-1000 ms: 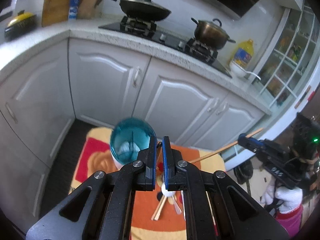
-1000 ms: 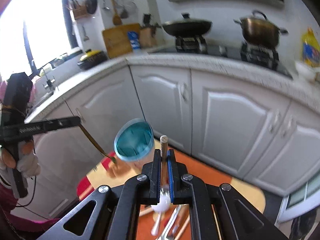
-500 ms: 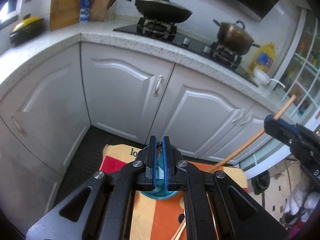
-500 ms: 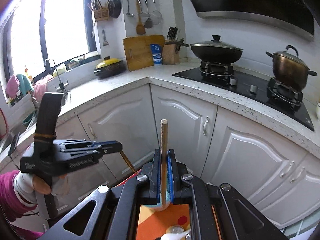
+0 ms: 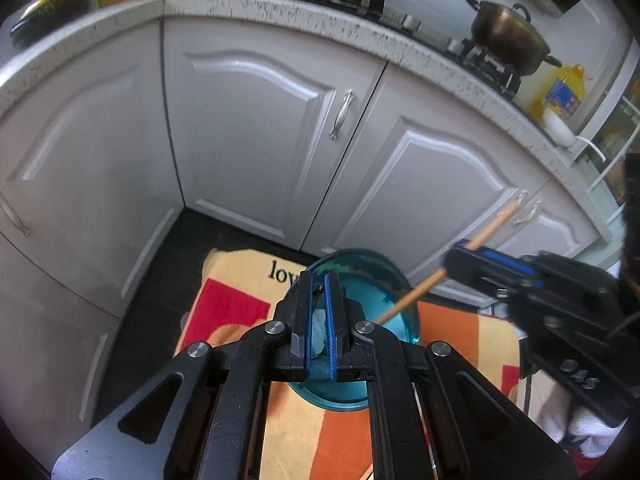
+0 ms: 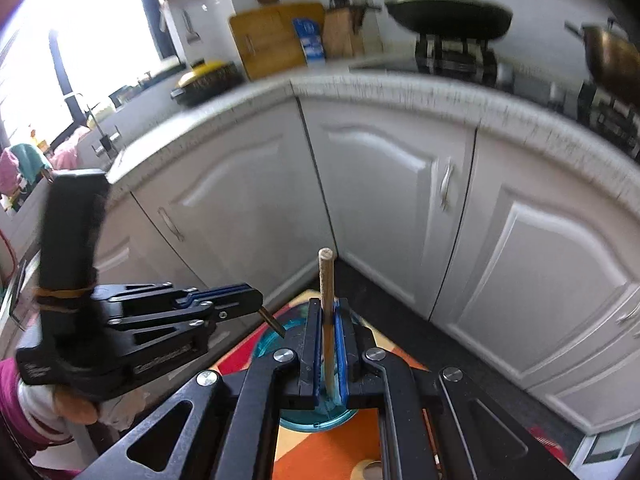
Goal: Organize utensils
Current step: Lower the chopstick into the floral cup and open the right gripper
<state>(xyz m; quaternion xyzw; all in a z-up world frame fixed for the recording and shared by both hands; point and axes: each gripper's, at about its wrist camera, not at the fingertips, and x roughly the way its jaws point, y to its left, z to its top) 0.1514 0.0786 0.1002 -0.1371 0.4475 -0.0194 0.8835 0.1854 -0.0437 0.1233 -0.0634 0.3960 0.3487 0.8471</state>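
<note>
With the right gripper (image 6: pixel 329 350) clamped on a wooden chopstick (image 6: pixel 326 300) and the left gripper (image 5: pixel 319 320) on a thin dark utensil (image 6: pixel 276 326), I align each tip over the blue cup (image 5: pixel 372 280) before releasing.

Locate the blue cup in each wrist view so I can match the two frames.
Left wrist: blue cup sits bottom centre on the orange mat, partly behind the left gripper.
Right wrist: blue cup sits bottom centre, mostly hidden behind the right gripper; only its rim shows.
Shared landmark: the bronze pot on the stove, upper right in both views.
</note>
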